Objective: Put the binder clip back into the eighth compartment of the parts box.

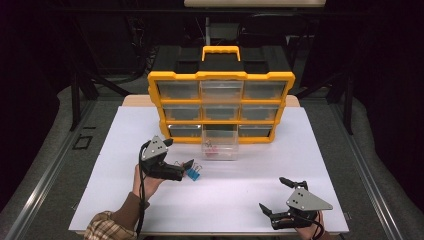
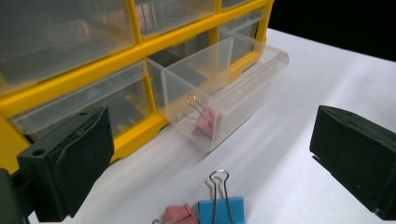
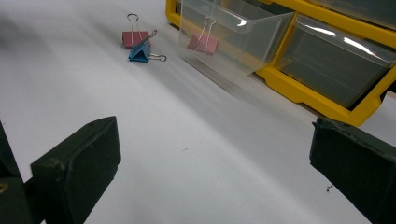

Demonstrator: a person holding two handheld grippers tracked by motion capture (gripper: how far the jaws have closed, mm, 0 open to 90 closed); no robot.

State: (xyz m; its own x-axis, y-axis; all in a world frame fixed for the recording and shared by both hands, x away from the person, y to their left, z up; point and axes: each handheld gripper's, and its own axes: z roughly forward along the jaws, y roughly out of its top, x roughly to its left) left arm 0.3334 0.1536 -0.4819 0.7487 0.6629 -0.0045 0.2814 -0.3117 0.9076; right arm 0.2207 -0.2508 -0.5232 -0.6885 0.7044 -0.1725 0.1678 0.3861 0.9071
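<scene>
Left gripper (image 1: 186,169): jaws wide apart, nothing between them, poised over two clips.
Blue clip (image 2: 221,209): on the white board, touching the pink clip (image 2: 179,215).
Pulled-out drawer (image 2: 219,91): just beyond, one pink clip inside (image 2: 205,122).
Right gripper (image 1: 276,196): jaws apart, empty, well away near the board's front edge.
Organizer (image 1: 221,76): yellow, behind.

Black equipment cases (image 1: 220,57) behind the white table (image 1: 250,200)
</scene>
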